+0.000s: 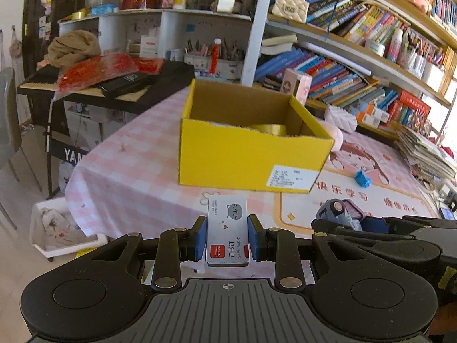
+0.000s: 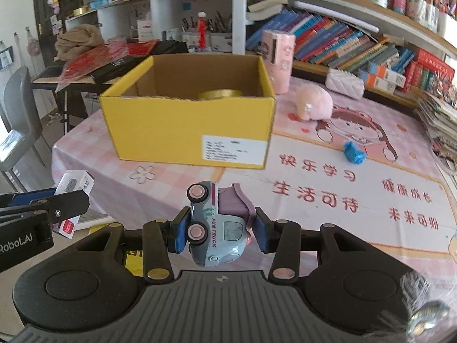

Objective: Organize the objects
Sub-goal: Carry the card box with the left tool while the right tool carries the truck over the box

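- Bookshelves back a pink worktop (image 2: 314,171); yellow box (image 2: 188,125) stands open-topped at 12 o'clock — the likely drop spot.
- Left gripper (image 1: 227,235) clamps a staple box (image 1: 227,228) by its sides.
- Right gripper (image 2: 218,228) pinches a toy truck (image 2: 217,225), tipped sideways.

Both looking forward and downward along the jaws from just behind them, side by side near the table edge, sharing beyond the jaws the yellow box (image 1: 251,143), pink tablecloth (image 1: 137,171) and bookshelves (image 1: 357,65), each catching the neighbouring gripper.
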Demonstrator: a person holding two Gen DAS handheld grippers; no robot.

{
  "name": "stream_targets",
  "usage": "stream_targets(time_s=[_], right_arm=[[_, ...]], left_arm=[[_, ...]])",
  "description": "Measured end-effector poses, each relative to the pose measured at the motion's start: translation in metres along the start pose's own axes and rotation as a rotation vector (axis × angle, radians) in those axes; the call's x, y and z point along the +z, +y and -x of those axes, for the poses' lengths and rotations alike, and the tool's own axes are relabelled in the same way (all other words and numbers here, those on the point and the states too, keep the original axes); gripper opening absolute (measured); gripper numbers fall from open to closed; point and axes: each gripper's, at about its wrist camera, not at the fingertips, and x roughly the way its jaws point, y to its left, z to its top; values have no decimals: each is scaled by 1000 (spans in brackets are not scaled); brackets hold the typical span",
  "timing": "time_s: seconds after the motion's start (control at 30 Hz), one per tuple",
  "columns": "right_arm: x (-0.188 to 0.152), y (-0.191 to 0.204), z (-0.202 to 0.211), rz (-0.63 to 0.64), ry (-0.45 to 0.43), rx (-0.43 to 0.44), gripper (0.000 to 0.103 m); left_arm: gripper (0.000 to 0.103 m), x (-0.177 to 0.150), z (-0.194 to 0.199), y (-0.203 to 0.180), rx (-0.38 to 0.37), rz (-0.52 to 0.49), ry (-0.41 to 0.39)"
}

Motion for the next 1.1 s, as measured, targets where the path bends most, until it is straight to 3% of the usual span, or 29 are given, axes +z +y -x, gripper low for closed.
stream_targets(time_s=[0.27,0.63,1.1], right_arm=[[13,10,4,31,-50,-11,43],[83,-3,-9,26,-216,6,43],[164,-28,-83,95,-231,60,43]], left_arm=[[28,18,4,5,-3,-3,-65],[28,77,-21,-4,-4,-20,-167],[28,130,-101,-29,61,-43,-127]])
